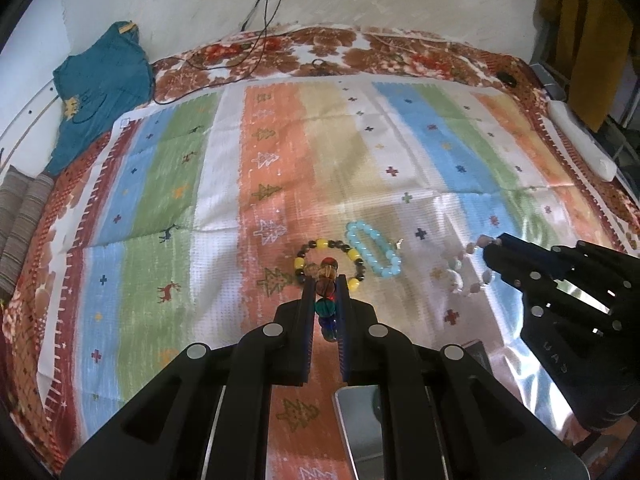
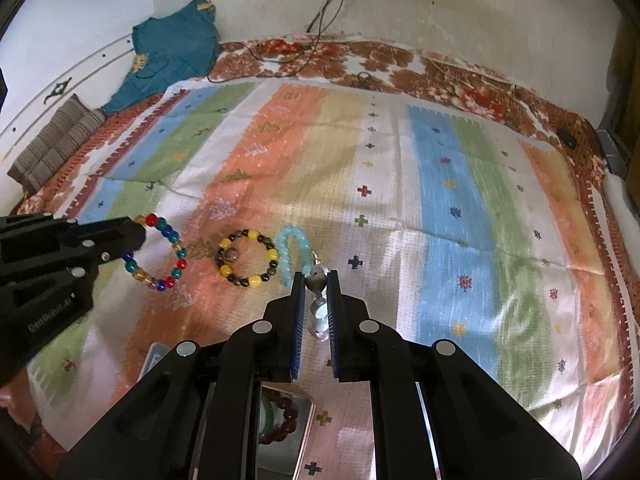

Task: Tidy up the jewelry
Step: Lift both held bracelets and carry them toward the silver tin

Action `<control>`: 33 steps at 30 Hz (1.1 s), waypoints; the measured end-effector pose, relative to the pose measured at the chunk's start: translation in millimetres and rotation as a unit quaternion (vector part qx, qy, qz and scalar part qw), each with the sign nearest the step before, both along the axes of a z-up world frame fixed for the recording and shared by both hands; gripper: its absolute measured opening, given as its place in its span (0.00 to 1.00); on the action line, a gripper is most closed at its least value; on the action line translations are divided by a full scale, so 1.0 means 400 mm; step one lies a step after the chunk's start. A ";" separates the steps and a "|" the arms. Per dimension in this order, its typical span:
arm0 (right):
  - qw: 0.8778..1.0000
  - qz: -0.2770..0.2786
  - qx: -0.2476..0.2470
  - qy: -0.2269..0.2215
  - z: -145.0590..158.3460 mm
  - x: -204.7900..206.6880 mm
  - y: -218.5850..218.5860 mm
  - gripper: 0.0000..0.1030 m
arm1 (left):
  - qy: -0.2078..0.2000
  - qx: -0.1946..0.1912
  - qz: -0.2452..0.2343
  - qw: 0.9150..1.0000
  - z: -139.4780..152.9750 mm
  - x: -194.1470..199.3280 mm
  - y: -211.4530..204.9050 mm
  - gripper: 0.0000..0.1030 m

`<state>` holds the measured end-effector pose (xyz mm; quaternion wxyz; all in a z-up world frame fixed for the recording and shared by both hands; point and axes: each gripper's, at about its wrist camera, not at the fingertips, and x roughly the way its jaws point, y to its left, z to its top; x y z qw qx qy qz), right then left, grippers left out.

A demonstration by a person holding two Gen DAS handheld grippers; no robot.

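Observation:
My left gripper (image 1: 325,280) is shut on a multicoloured bead bracelet (image 1: 326,300), which hangs from it as a ring in the right wrist view (image 2: 160,254). My right gripper (image 2: 317,276) is shut on a pale pink-white bead bracelet (image 2: 319,312), seen dangling in the left wrist view (image 1: 472,268). A yellow-and-dark bead bracelet (image 1: 326,258) and a light blue bead bracelet (image 1: 372,248) lie side by side on the striped cloth (image 1: 200,200), just beyond both grippers. They also show in the right wrist view: the yellow-and-dark bracelet (image 2: 247,256) and the blue bracelet (image 2: 292,250).
A metal tray (image 2: 306,436) with a dark red bead bracelet (image 2: 286,412) and something green lies under my right gripper. A teal garment (image 1: 100,92) and striped cushions (image 1: 20,216) sit at the far left. Cables (image 1: 256,40) run along the back. A white object (image 1: 580,140) lies at the right edge.

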<state>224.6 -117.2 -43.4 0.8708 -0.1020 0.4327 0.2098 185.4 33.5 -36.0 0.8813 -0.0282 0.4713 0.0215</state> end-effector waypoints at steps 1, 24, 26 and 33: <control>1.000 0.000 0.003 -0.001 0.005 -0.004 0.000 0.11 | -0.002 -0.001 -0.002 1.000 0.004 -0.006 -0.003 0.09; 0.999 0.026 0.022 -0.013 0.049 -0.151 -0.022 0.11 | -0.028 -0.014 -0.039 0.999 0.059 -0.159 -0.068 0.09; 0.999 0.031 0.026 -0.009 0.045 -0.163 -0.029 0.11 | -0.026 -0.021 -0.040 0.999 0.055 -0.173 -0.070 0.09; 0.999 0.032 0.033 0.001 0.042 -0.187 -0.046 0.11 | -0.026 -0.023 -0.048 0.998 0.054 -0.218 -0.093 0.09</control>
